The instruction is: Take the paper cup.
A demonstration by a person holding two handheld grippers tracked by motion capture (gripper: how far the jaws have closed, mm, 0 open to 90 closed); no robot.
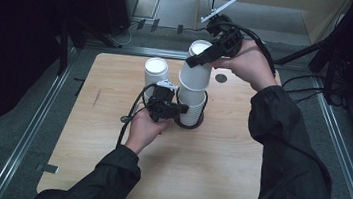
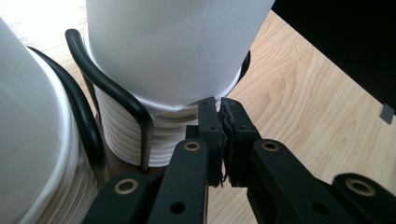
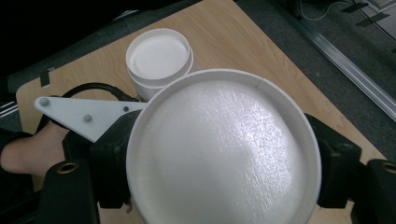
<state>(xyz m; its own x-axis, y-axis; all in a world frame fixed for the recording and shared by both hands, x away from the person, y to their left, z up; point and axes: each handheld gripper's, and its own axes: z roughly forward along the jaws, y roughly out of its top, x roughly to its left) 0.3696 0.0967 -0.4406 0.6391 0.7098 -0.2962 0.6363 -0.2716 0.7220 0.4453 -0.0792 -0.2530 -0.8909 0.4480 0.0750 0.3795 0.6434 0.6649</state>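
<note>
two stacks of inverted white paper cups stand on the wooden table (image 1: 107,162) at its far middle, each in a black wire holder (image 1: 203,113). right gripper (image 1: 200,60) clamps both jaws on the sides of the top cup (image 1: 196,69), which is lifted partly off the right stack (image 1: 192,112) and tilted a bit; in the right gripper view the cup's base (image 3: 224,154) sits between the jaws. left gripper (image 1: 182,109) is clenched fully, jaws pressed together on nothing visible, tips touching the ribbed rims of the right stack (image 2: 135,140) low down, just beside the holder wire (image 2: 112,88). left stack (image 1: 155,74) stands untouched, just left of the other.
</note>
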